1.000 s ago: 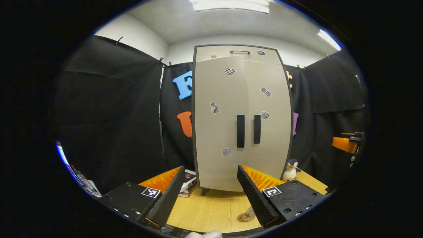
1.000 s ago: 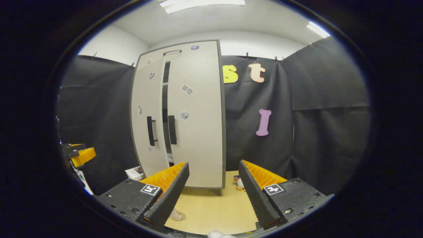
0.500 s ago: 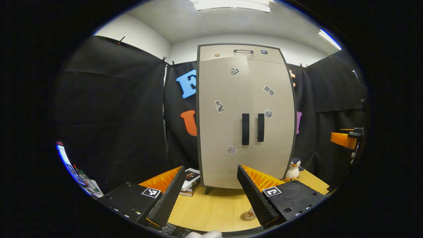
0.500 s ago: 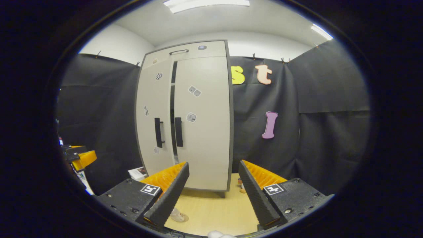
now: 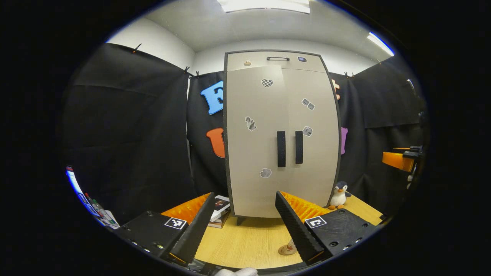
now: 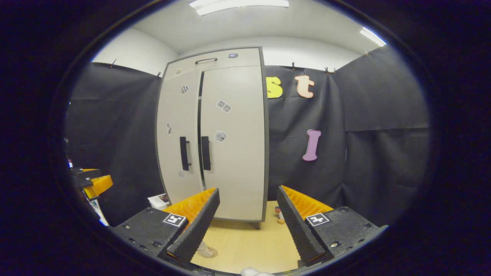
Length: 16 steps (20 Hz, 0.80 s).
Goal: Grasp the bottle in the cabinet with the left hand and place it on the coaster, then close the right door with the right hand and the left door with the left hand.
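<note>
On the counter (image 5: 253, 241) the cabinet (image 5: 282, 134) stands, left door (image 5: 253, 142) slightly ajar; left gripper (image 5: 241, 226) and right gripper (image 6: 245, 226) fingers spread apart, empty.

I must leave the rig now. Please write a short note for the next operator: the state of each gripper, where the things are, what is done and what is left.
Left gripper: open, empty, back from the cabinet.
Right gripper: open, empty, also back from it.
Bottle: on the coaster on the wooden table, partly hidden by a left gripper finger.
Right door: looks shut.
Left door: a narrow dark gap shows in the right gripper view.
Left to do: push the left door fully shut, if it is not.
</note>
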Motion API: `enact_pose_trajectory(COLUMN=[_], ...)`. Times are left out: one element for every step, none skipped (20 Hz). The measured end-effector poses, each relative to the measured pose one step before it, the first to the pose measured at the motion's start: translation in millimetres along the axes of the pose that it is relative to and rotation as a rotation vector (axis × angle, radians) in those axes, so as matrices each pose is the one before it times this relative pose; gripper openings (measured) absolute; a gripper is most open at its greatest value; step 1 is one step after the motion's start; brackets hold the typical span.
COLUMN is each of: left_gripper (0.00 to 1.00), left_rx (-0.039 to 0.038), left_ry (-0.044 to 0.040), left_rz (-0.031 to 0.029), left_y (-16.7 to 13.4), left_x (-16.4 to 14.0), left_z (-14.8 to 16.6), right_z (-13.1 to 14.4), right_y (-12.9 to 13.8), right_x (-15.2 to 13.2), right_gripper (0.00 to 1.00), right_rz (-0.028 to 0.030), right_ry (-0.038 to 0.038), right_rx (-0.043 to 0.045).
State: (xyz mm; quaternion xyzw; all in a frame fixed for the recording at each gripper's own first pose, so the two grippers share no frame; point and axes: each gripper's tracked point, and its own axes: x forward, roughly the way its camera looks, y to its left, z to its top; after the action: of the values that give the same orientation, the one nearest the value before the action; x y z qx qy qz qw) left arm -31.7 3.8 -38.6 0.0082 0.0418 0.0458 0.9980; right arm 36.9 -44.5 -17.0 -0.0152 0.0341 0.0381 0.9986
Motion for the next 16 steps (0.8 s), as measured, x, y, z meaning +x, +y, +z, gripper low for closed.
enact_pose_trajectory(left_gripper=[0.96,0.96,0.96,0.96,0.96,0.96,0.96,0.96,0.96,0.96,0.96,0.96,0.96,0.96,0.96,0.96], left_rx=[-0.00079,-0.00130,-0.00211,0.00032,0.00227,0.00151,0.00032,-0.00061,0.00061,-0.00152,-0.00238,-0.00009,0.00067,-0.00117,-0.00277,0.00035], left_ry=[-0.00188,-0.00122,-0.00511,-0.00154,-0.00155,-0.00205,-0.00133,-0.00008,0.00276,0.00300,0.00279,0.00359,0.00109,0.00149,-0.00059,0.00300], left_rz=[-0.00026,-0.00010,-0.00292,-0.00030,0.00145,-0.00023,-0.00097,-0.00094,0.00110,0.00223,-0.00083,0.00550,0.00742,0.00688,0.00360,0.00346], left_y=[-0.39,0.56,-0.28,-0.79,1.33,-0.10,-0.52,-0.21,0.55,0.57,0.46,2.16,2.38,0.68,0.56,1.08], left_x=[-0.39,-0.39,0.15,0.56,-0.25,-0.07,1.04,0.04,-1.25,-0.54,-0.74,-2.03,-0.64,-1.61,-0.79,-1.62], left_z=[-0.03,1.04,2.23,2.07,-0.54,1.11,1.03,-0.02,-1.57,-1.58,-1.12,-0.81,-0.71,-1.19,0.29,-0.19], right_z=[1.88,1.98,-0.92,1.39,1.03,0.22,0.73,0.61,-0.25,0.30,0.15,0.65,-1.49,-1.86,-0.22,-0.21], right_y=[-0.68,-0.27,0.28,0.13,0.32,1.00,0.67,0.82,0.78,1.97,1.31,1.61,1.56,1.48,0.23,0.29], right_x=[-1.06,-0.84,-1.84,-1.10,-1.01,-0.29,-0.44,-0.25,-0.23,-0.21,0.23,-0.43,0.52,0.68,0.26,0.64], right_gripper=[0.99,0.99,0.98,0.99,0.99,0.99,0.99,0.99,0.99,0.99,0.99,0.99,0.99,0.99,0.99,0.99], right_rz=[-0.00077,-0.00237,-0.00033,-0.00202,0.00165,0.00181,0.00238,0.00208,0.00356,0.00391,0.00477,0.00290,0.00513,0.00472,0.00251,0.00119], right_ry=[-0.00790,-0.00281,-0.00456,-0.00483,-0.00391,-0.00249,-0.00153,0.00043,-0.00089,0.00018,-0.00031,-0.00034,0.00599,0.00742,0.00197,0.00350], right_rx=[-0.00209,-0.00476,-0.00195,0.00132,0.00240,0.00165,0.00058,-0.00005,0.00074,0.00080,-0.00086,-0.00191,-0.00359,-0.00246,0.00145,0.00312])
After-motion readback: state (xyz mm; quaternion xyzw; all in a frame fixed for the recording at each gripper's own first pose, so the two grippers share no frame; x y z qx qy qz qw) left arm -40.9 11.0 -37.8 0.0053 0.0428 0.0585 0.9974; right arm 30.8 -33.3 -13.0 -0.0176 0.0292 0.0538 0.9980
